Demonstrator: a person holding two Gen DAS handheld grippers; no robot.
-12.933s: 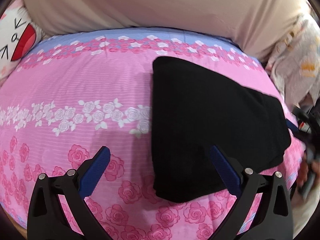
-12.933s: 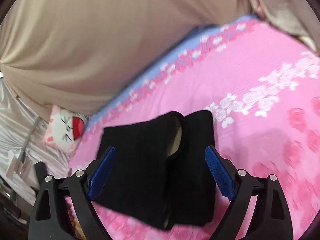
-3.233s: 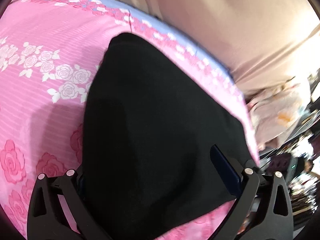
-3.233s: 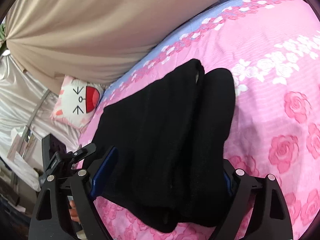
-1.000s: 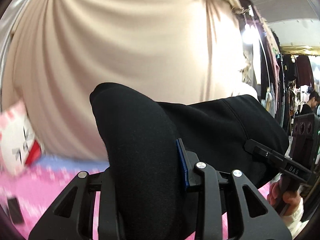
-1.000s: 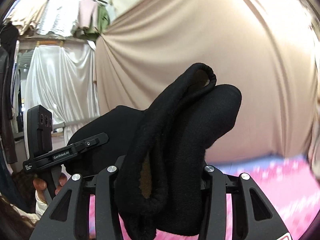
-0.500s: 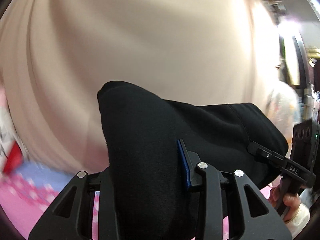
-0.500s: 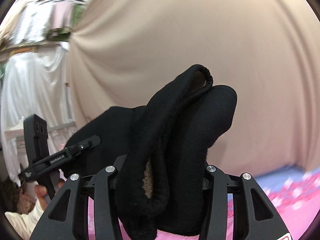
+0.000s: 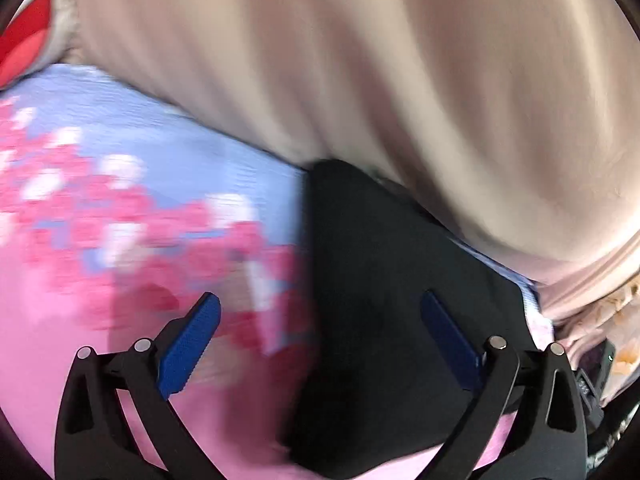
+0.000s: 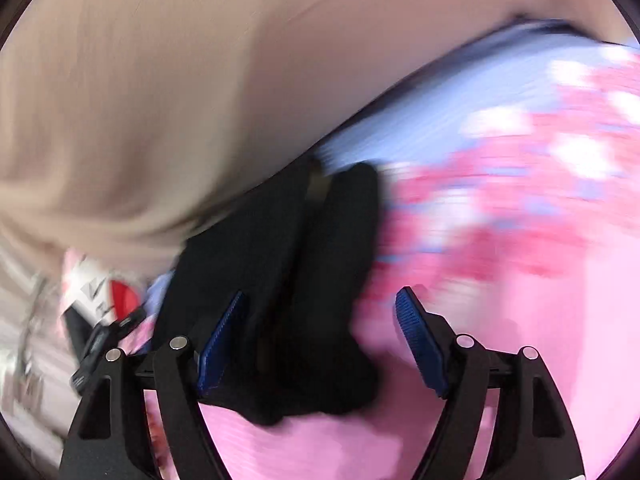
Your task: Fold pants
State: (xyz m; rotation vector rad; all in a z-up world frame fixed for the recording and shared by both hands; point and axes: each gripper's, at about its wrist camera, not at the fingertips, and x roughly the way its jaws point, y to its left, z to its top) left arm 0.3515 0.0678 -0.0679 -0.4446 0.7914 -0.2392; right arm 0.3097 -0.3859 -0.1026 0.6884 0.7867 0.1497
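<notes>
Surroundings: a beige curtain (image 9: 360, 60) hangs close behind the bed (image 9: 80, 240), which wears a pink rose-print sheet with a lilac band along its far edge; a white and red cushion (image 10: 100, 292) lies at the bed's far corner. Both views are motion-blurred.
Pants: the black pants (image 9: 380, 300) lie folded in a compact stack on the sheet, their far end right up against the curtain.
Left gripper (image 9: 320, 336): held low over the sheet, pointing toward the curtain; jaws spread wide and gripping nothing, the right blue pad over the black cloth, the left pad over bare sheet.
Right gripper (image 10: 320, 336): likewise low and level; jaws wide apart and empty, the folded stack's near end lying between the pads.
</notes>
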